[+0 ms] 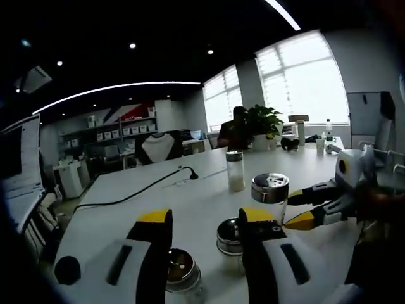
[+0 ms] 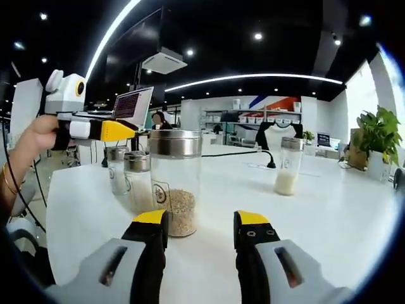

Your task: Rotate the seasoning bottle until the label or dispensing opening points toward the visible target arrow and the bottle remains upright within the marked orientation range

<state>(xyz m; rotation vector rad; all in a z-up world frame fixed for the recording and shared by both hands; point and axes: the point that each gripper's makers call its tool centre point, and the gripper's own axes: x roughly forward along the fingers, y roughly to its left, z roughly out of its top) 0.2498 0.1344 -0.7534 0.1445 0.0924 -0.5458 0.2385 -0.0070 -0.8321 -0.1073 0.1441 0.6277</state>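
Four seasoning bottles are seen upright on the white table (image 2: pixel 342 215), the nearest seasoning bottle (image 2: pixel 175 180) just beyond the open, empty right gripper (image 2: pixel 201 223), ungrasped, rotation undone, the left gripper (image 1: pixel 205 218) likewise open.

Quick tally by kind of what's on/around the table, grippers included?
seasoning bottles: 4
grippers, both open (left, right): 2
potted plant: 1
black cable: 1
laptop: 1
Total: 9
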